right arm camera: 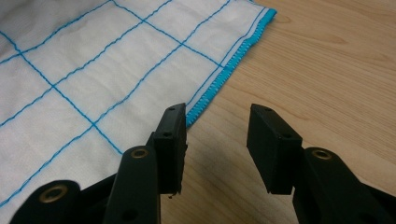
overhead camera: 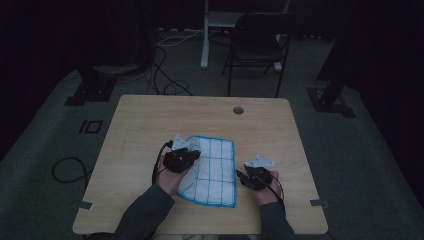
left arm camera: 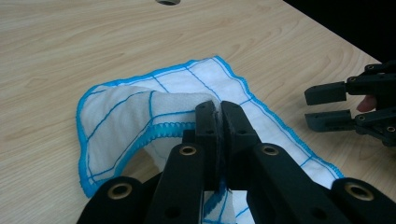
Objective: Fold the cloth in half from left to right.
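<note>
One white cloth (overhead camera: 214, 170) with a blue grid and blue stitched hem lies on the wooden table (overhead camera: 150, 125), near the person's edge. The left gripper (left arm camera: 217, 122) is clamped on a lifted fold of its hem, which hides what seems to be a corner beneath. The right gripper (right arm camera: 217, 140), jaws wide apart, hovers just beside the cloth's other edge.

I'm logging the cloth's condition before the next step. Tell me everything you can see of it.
The cloth is a thin white woven square with a blue grid and bright blue stitched edging. It lies mostly flat on the wooden table. Its left edge is lifted and folded over, pinched in the shut left claw. The open right claw sits by its right edge, one jaw at the hem, not gripping.
</note>
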A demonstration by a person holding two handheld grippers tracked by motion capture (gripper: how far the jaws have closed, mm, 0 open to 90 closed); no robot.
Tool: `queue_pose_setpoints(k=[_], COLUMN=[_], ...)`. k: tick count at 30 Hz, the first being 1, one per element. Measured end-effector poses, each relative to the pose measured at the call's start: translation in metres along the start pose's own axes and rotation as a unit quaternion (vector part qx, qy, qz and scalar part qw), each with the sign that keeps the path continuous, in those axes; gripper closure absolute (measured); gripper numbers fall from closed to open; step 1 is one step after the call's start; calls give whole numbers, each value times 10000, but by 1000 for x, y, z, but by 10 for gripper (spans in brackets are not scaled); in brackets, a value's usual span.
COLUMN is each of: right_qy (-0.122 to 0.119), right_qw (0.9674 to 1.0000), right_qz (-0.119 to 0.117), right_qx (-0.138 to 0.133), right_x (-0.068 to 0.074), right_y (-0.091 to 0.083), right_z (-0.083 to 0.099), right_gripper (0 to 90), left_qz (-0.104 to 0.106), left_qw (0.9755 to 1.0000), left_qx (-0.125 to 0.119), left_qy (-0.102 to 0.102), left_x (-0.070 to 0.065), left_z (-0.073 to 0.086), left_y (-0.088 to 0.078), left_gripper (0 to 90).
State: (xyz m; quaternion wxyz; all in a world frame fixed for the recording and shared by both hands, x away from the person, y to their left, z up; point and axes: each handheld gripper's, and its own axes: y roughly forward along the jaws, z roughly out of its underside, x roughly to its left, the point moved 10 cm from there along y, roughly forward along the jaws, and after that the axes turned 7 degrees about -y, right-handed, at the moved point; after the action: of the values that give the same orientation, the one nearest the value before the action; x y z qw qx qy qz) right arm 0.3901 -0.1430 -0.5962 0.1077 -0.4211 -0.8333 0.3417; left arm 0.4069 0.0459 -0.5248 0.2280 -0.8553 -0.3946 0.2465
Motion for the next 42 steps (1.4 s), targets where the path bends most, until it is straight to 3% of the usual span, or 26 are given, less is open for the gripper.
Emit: queue_pose_setpoints(k=[31, 42], right_qy=[80, 109], right_qw=[9999, 9999], right_qz=[32, 38], right_qx=[61, 90], right_x=[-4, -6], right_y=[3, 5], right_z=[5, 6], right_gripper=[576, 576], left_qz=[186, 196], left_qw=[9992, 9982], left_qx=[293, 502], left_qy=[174, 278], left_x=[-24, -34], left_z=[1, 5], left_y=[33, 53], left_gripper=[871, 870])
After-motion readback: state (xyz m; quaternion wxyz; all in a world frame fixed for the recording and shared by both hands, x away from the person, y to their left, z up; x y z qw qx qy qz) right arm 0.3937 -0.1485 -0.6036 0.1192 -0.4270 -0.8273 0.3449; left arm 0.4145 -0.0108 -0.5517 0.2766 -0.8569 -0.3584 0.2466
